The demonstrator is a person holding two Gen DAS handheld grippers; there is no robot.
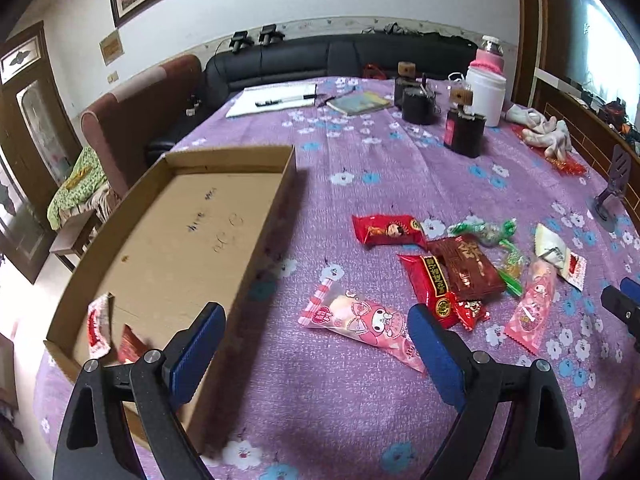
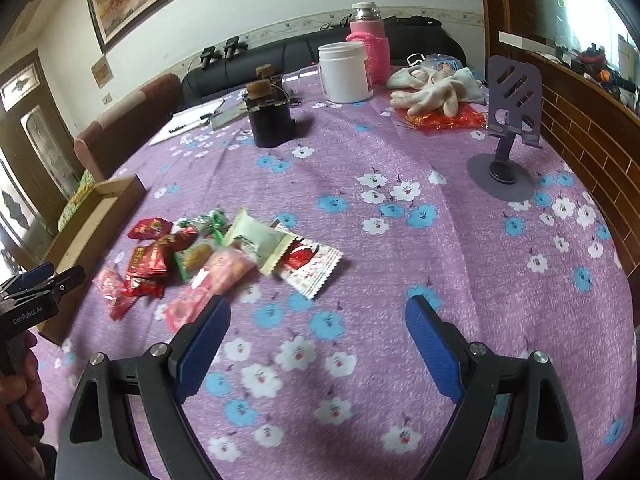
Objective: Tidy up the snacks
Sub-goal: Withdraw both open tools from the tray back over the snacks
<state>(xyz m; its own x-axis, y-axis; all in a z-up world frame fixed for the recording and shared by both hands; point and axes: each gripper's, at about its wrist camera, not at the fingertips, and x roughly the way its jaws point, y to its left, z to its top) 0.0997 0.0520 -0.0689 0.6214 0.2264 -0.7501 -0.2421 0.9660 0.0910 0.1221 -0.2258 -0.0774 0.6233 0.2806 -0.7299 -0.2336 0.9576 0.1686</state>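
Note:
A shallow cardboard box (image 1: 256,216) lies on the left of the purple floral cloth; two small red-and-white snack packets (image 1: 116,330) lie in its near corner. A pile of wrapped snacks (image 1: 460,264) lies to its right, with a pink cartoon packet (image 1: 360,320) nearest. My left gripper (image 1: 316,336) is open and empty, its left finger over the box's near edge. My right gripper (image 2: 318,328) is open and empty, just right of the same pile (image 2: 216,252), whose nearest piece is a white-and-red packet (image 2: 308,268). The left gripper (image 2: 40,280) shows at the left edge there.
Dark jars with cork lids (image 1: 464,128), a white tub (image 1: 486,94), a pink-sleeved bottle (image 2: 368,40), white gloves (image 2: 432,88) and a notebook with pen (image 1: 276,98) stand at the far end. A purple phone stand (image 2: 508,136) is at the right. A sofa runs behind the table.

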